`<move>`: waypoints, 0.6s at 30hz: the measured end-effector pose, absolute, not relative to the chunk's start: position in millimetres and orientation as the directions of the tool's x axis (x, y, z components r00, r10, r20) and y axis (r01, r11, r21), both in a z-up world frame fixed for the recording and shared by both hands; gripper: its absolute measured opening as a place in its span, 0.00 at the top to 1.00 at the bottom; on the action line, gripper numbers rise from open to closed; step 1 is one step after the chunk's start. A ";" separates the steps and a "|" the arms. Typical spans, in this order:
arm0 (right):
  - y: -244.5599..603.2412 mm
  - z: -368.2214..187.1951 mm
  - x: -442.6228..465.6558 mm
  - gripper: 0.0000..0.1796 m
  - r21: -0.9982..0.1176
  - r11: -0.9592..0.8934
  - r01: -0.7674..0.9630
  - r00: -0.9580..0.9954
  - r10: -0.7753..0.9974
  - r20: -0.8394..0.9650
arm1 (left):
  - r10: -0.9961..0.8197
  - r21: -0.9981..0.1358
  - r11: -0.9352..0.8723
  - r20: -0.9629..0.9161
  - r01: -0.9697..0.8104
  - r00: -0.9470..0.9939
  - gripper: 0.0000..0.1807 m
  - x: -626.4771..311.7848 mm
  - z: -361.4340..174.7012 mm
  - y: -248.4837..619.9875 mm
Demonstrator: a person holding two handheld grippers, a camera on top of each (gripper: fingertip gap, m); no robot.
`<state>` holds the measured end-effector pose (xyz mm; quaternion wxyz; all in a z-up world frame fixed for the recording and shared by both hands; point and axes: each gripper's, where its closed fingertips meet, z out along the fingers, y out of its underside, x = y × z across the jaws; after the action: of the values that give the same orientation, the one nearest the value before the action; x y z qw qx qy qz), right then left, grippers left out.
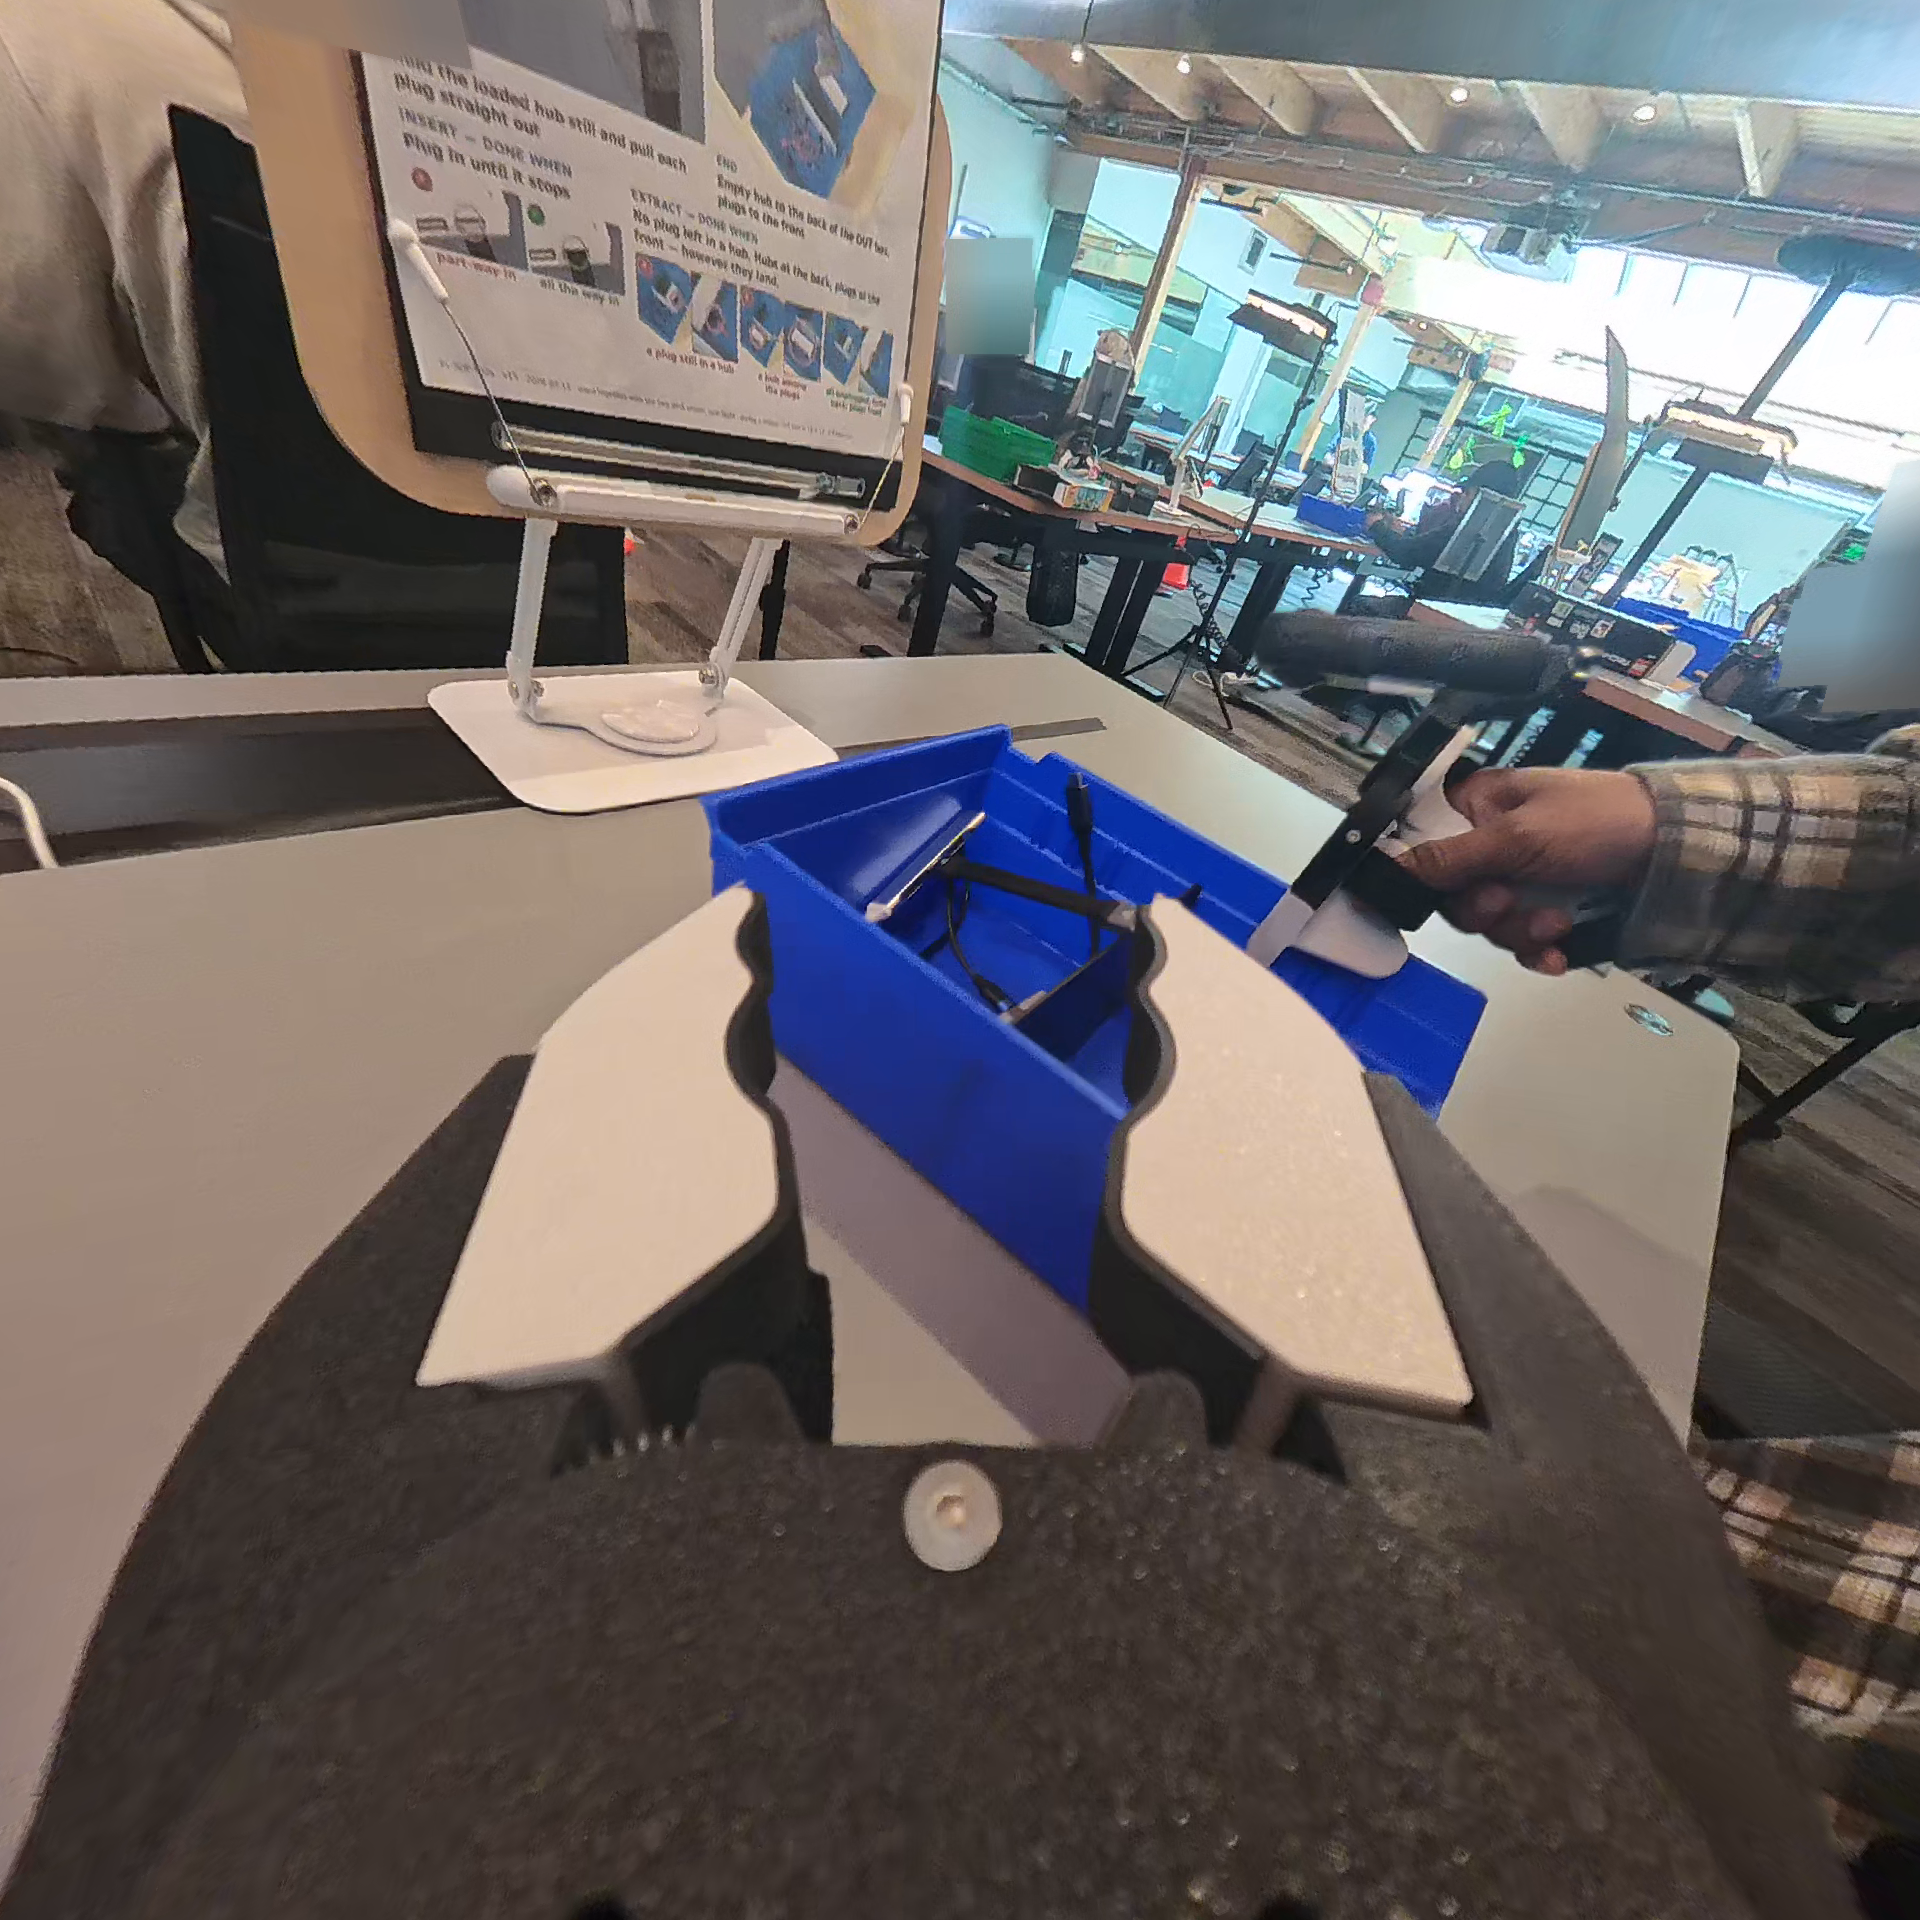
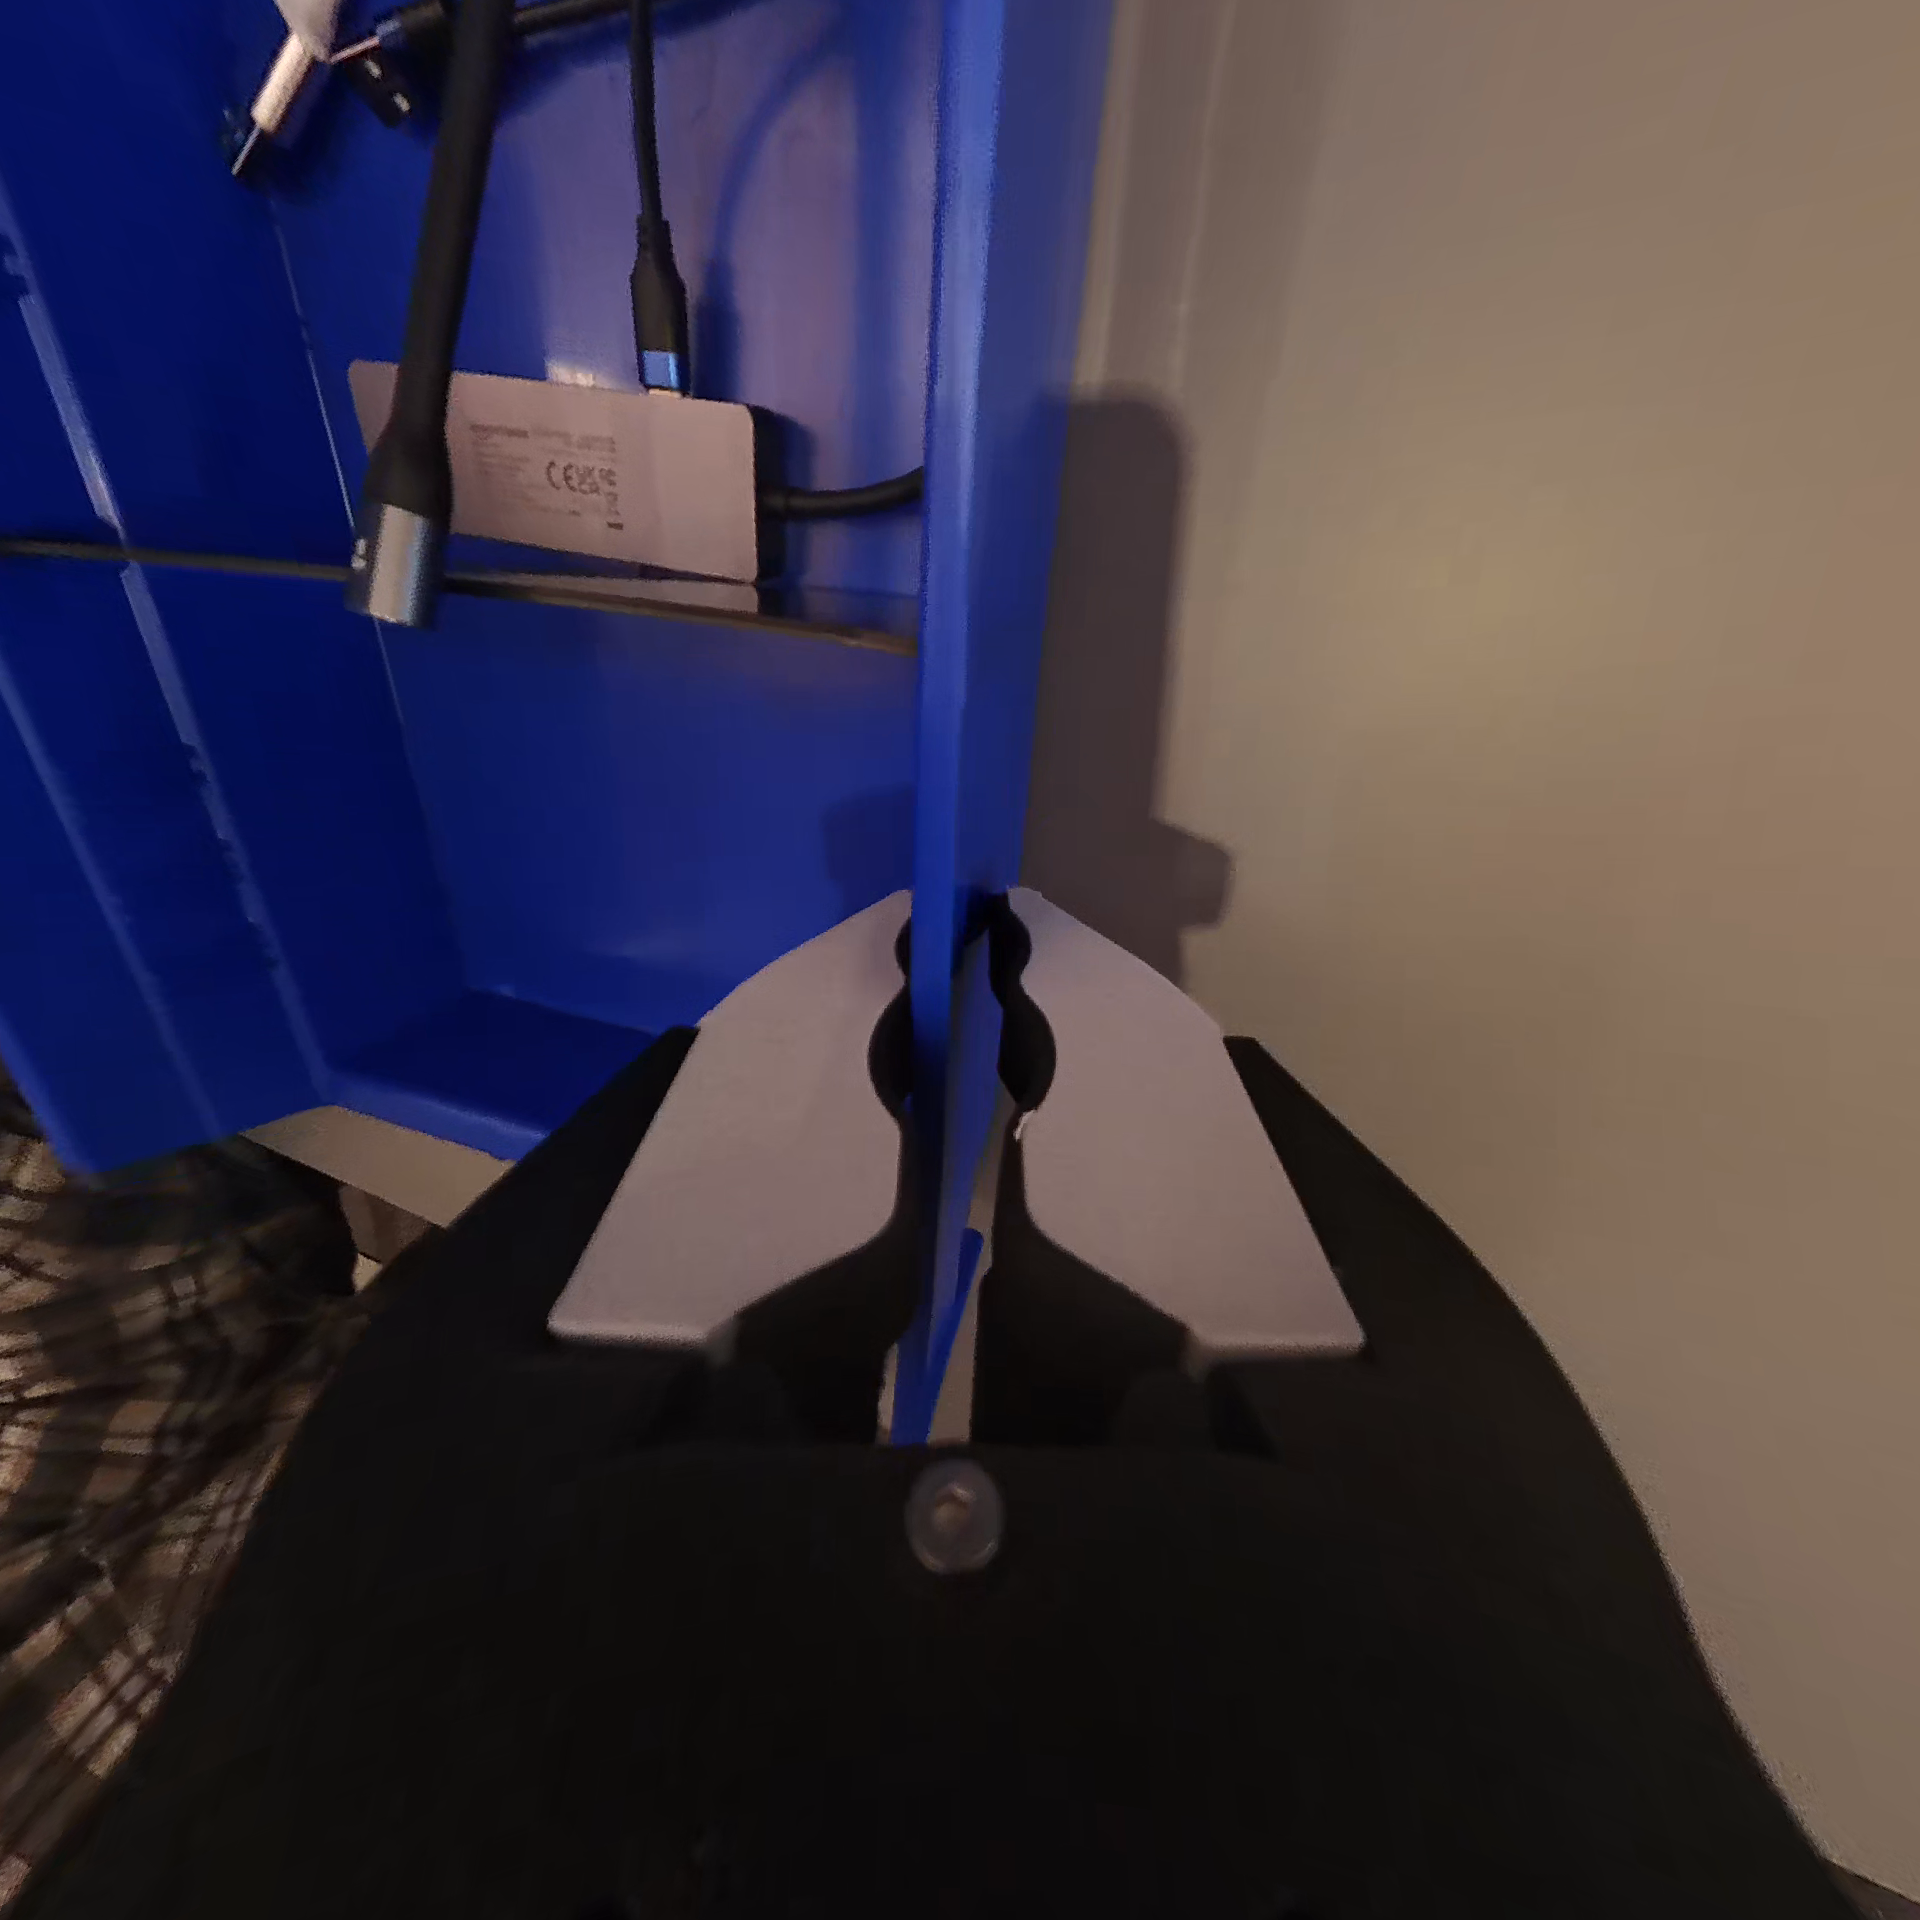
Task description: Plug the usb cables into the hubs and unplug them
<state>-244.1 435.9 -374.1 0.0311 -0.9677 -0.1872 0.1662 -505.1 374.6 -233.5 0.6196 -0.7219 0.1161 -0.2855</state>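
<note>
We have hold of the bin; no cable is yet in our fingers.

Nearest, our left gripper (image 1: 951, 1049) hovers wide open and empty before the blue bin (image 1: 935, 1081); our right gripper (image 2: 954, 997) is clamped on the bin's wall (image 2: 961, 623). Inside lie a grey hub (image 2: 613, 478), one cable (image 2: 657, 291) seemingly plugged in, and loose plugs (image 2: 400, 561): most work remains, we judge. The hub's fine print and the sheet on the stand (image 1: 665, 208) beyond we leave unquoted.

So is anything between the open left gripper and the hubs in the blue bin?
The left gripper hangs open outside the blue bin; the bin's near wall stands between it and the silver hub. Black cables cross over the hub. The right gripper is clamped on the bin's side wall.
</note>
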 end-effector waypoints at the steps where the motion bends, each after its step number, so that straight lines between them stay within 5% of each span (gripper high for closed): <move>1: 432.7 -374.1 -251.4 0.95 -0.117 -0.928 0.355 0.871 0.373 -0.319 | -0.521 -0.962 -0.198 0.266 0.188 0.811 0.64 -506.6 -230.9 373.0; 18: 420.7 -373.2 -319.5 0.92 -0.146 -0.898 0.415 0.821 0.439 -0.365 | -0.516 -0.962 -0.191 0.268 0.196 0.813 0.64 -507.1 -226.8 370.2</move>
<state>-319.5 420.7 -373.2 0.0302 -0.9537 -0.2238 0.1987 -507.1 370.2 -226.8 0.6260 -0.7175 0.1116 -0.2844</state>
